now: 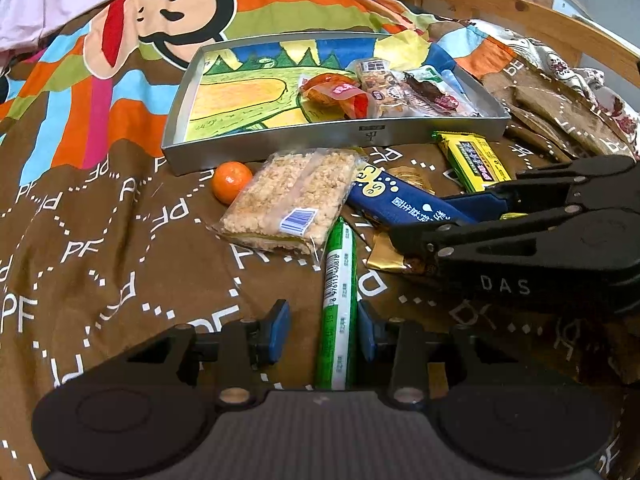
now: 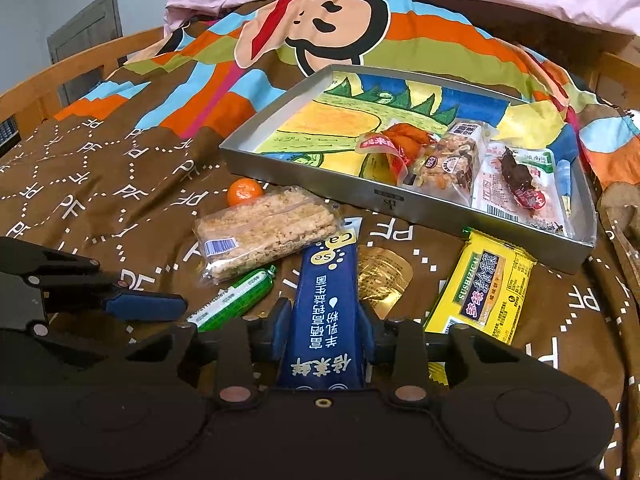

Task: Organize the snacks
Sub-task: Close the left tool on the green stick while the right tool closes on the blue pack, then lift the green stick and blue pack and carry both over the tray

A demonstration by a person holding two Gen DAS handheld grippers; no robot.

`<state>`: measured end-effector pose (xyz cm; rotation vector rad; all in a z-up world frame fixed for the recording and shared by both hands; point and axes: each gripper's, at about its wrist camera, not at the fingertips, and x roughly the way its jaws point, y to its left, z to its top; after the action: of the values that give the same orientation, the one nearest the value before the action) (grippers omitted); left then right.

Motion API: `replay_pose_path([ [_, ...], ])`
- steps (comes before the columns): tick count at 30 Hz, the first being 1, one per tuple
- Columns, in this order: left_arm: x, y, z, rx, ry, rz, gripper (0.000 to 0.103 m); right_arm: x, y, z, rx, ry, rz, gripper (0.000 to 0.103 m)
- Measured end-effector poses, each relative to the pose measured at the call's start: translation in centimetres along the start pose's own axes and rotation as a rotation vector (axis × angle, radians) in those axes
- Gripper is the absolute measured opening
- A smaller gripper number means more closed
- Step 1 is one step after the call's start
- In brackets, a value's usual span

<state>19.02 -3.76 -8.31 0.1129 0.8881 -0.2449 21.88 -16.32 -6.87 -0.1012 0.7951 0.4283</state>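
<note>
Left wrist view: gripper low over a brown printed bedspread (image 1: 100, 240), snacks scattered ahead of it.
Orange (image 1: 231, 181): on the bedspread, just in front of the tin's near wall, touching the left corner of the rice-crisp pack.
Tin tray (image 1: 280, 148): shallow metal tray with a drawn landscape on its floor; left half bare, three wrapped snacks (image 1: 384, 90) bunched in its right half.
Rice-crisp pack (image 1: 288, 200): clear wrapper, barcode facing up, lying flat between the orange and the blue stick pack.
Green stick (image 1: 339, 312): green-and-white tube lying lengthwise between the left gripper's fingers.
Left gripper (image 1: 324, 330): partly open; right blue pad just beside the green stick, left pad clearly apart from it, so no grip shows.
Gold wrapper (image 1: 386, 256): small, near the right gripper's lower finger; contact cannot be told.
Yellow pack (image 1: 474, 160): flat on the bedspread, near the tray's right front corner.

Right wrist view: same spread seen from the other hand.
Blue stick pack (image 2: 324, 312): long blue sachet, near end between the right gripper's fingers, far end by the rice-crisp pack.
Right gripper (image 2: 323, 330): narrow opening, both blue pads pressed against the sides of the blue stick pack.
</note>
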Motion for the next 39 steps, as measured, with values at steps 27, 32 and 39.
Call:
replay_pose_path([
  [27, -4.0, 1.5, -1.9, -0.396, 0.141, -0.066, 0.019, -7.2, 0.6, -2.8, -0.004, -0.016, -0.013, 0.035],
  [32, -5.2, 1.3, -1.2, -0.422, 0.102, -0.036, 0.019, -9.3, -0.3, -2.4, 0.027, -0.106, -0.024, 0.035],
  [39, -6.2, 0.3, 1.9, -0.426, -0.005, -0.024, 0.019, -10.8, -2.4, -0.5, 0.059, -0.206, -0.052, 0.035],
])
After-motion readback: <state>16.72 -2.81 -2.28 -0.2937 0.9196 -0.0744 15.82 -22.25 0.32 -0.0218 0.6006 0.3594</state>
